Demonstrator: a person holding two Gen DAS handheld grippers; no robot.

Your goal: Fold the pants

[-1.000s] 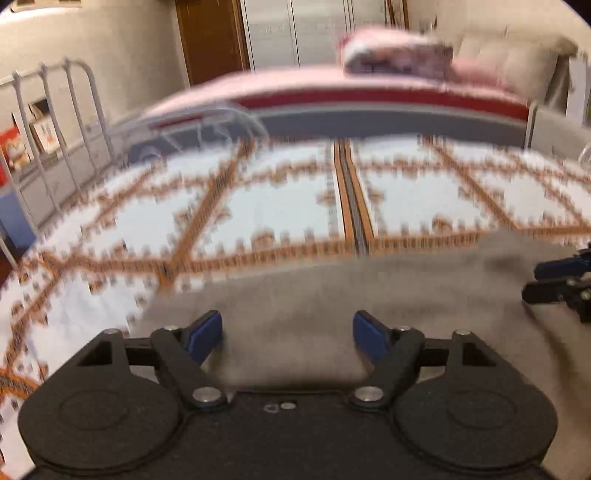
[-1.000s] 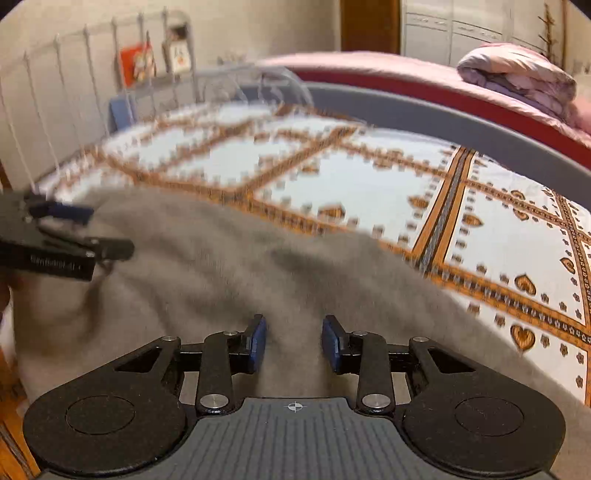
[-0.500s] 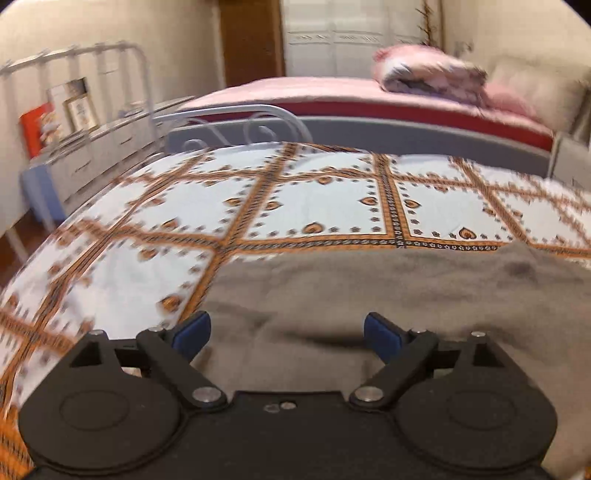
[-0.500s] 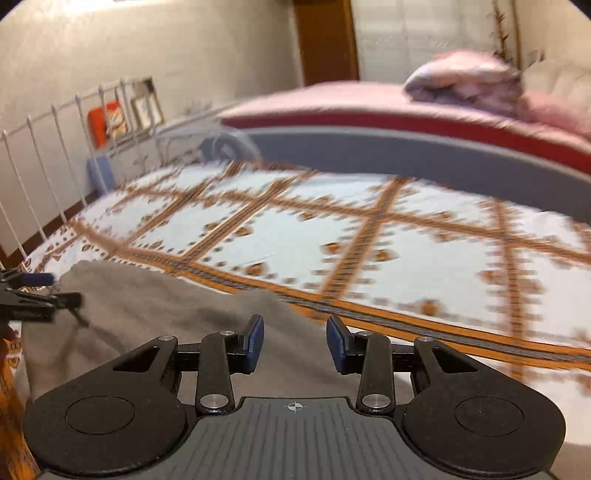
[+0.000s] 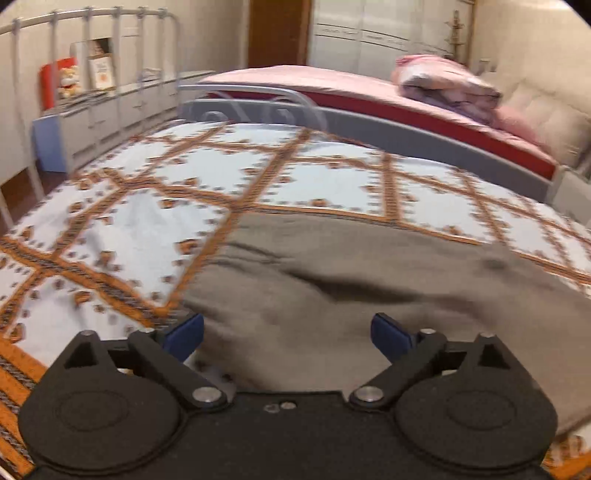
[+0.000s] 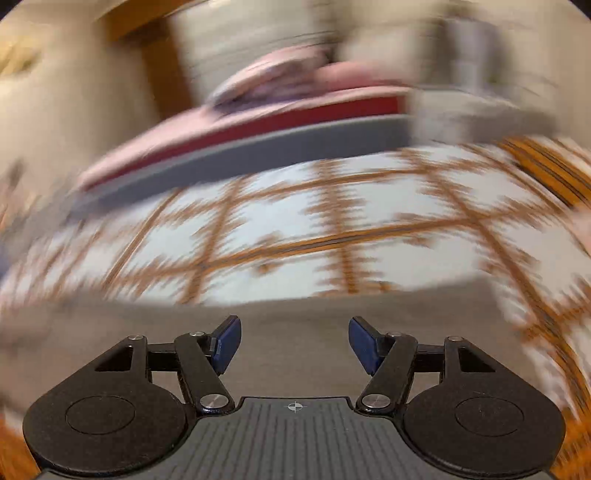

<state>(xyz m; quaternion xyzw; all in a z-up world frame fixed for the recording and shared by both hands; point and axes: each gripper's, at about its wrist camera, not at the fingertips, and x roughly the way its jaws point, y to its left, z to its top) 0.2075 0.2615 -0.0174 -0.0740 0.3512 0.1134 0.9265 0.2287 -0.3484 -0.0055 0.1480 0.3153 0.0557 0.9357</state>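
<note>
Grey-brown pants (image 5: 332, 291) lie spread on a bed's white quilt with orange lattice (image 5: 155, 236). My left gripper (image 5: 287, 338) hovers over the pants' near left part, jaws wide and still opening, nothing pinched between the blue pads (image 5: 184, 334). The right wrist view is heavily blurred. There the pants (image 6: 295, 325) show as a grey band under my right gripper (image 6: 294, 341), whose jaws are opening with only air between the pads (image 6: 364, 341). Neither gripper appears in the other's view.
A white metal bed rail (image 5: 92, 22) stands at far left with shelves and books (image 5: 99, 70) behind. A second bed with pink cover (image 5: 332, 81) and a bundled blanket (image 5: 443, 85) lies beyond a grey footboard (image 5: 424, 136).
Both grippers' jaws have widened. The right gripper swept fast across the bed, away from the left gripper, and rolled; its view has blurred. The left gripper shifted a little, and the right gripper left its view.
</note>
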